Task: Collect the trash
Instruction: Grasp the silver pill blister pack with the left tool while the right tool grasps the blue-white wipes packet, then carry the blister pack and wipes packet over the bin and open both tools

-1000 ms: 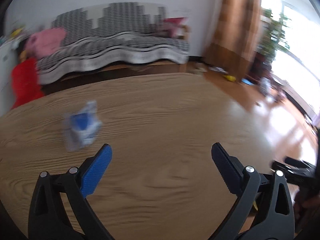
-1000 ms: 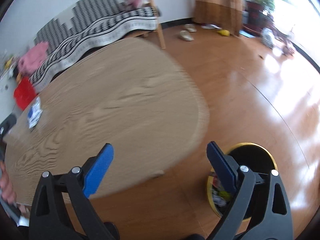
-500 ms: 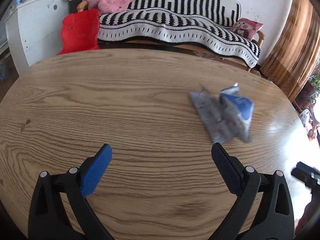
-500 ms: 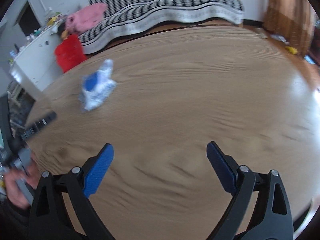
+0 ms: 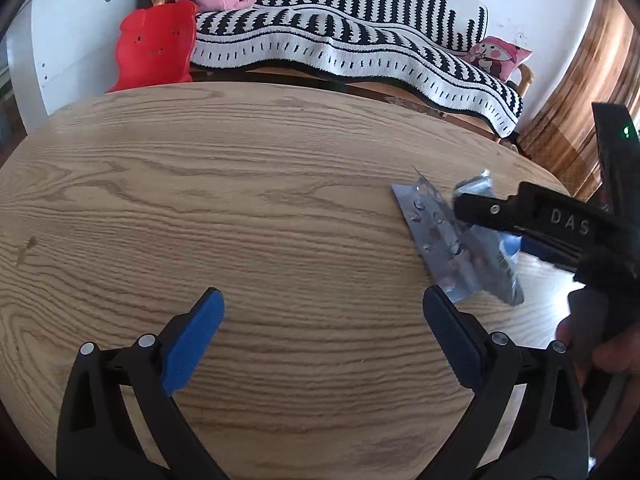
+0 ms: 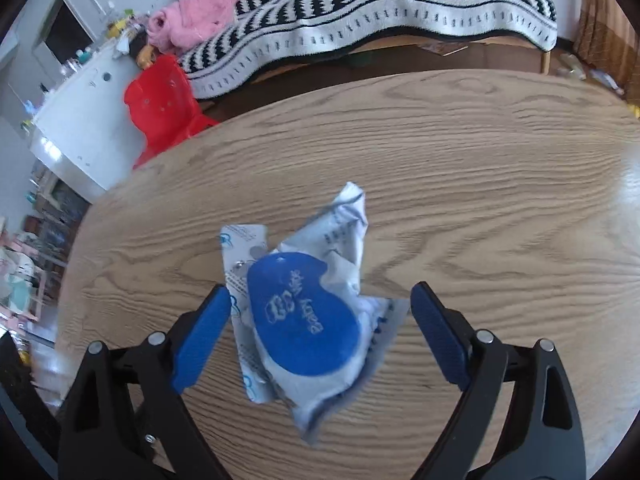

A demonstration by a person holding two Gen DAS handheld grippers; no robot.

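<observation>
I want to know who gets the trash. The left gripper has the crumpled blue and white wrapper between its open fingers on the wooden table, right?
Not quite: it is the right gripper. The right wrist view shows the crumpled blue and white wrapper between its open fingers on the wooden table, jaws just closing, not yet pressing. The left gripper is over bare wood.

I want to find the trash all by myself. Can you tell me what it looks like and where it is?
Look at the round wooden table in front of the striped sofa. On it lies a crumpled white wrapper with a big blue patch, between the open fingers of the right gripper. A flat silvery pill sheet lies partly under it; the wrapper is the puffy, blue-marked one.
</observation>
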